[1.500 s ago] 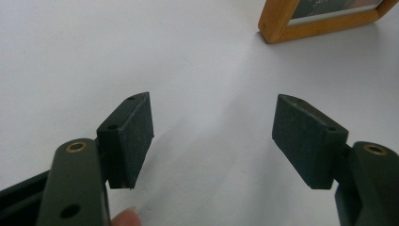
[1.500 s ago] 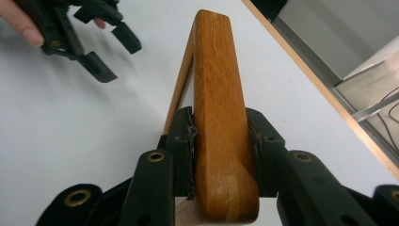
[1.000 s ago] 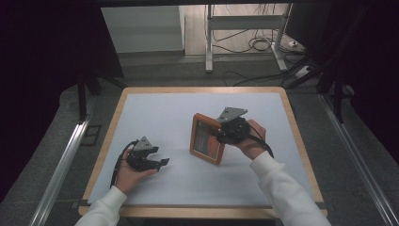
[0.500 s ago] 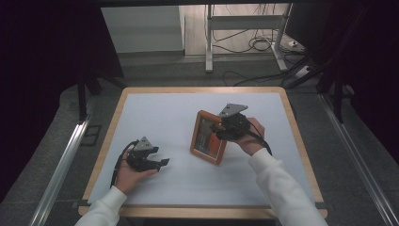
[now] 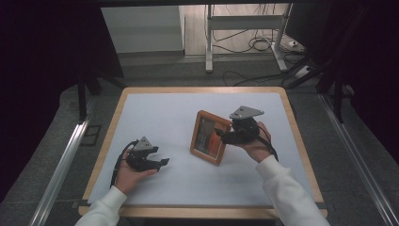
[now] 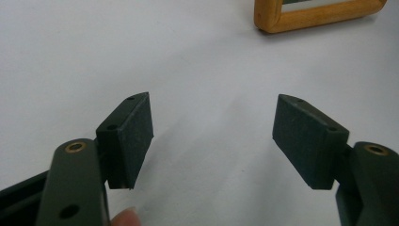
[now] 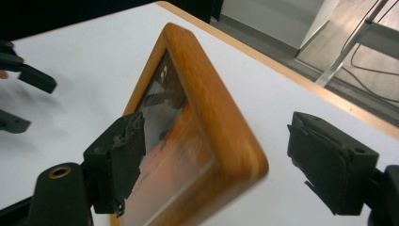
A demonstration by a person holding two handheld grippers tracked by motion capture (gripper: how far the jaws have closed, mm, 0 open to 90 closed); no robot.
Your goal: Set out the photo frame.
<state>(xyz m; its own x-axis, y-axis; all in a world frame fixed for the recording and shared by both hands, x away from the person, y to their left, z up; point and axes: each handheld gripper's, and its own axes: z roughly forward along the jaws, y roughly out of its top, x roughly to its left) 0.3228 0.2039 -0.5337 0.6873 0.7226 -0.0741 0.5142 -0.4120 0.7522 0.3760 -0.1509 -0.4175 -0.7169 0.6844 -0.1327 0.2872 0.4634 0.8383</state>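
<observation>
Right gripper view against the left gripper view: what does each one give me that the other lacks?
Right gripper view: the frame's glass between the open right claw's jaws, the table's wooden edge, floor cables. Left gripper view: the left claw's inner pads, spread wide with nothing between. Both: the wooden frame, the left claw, white tabletop.

right gripper (image 5: 219, 136) at tilted picture frame (image 5: 209, 137), left gripper (image 5: 157, 162) apart

Bright table (image 5: 155, 113), dark surroundings, blurred frame (image 7: 202, 141)
</observation>
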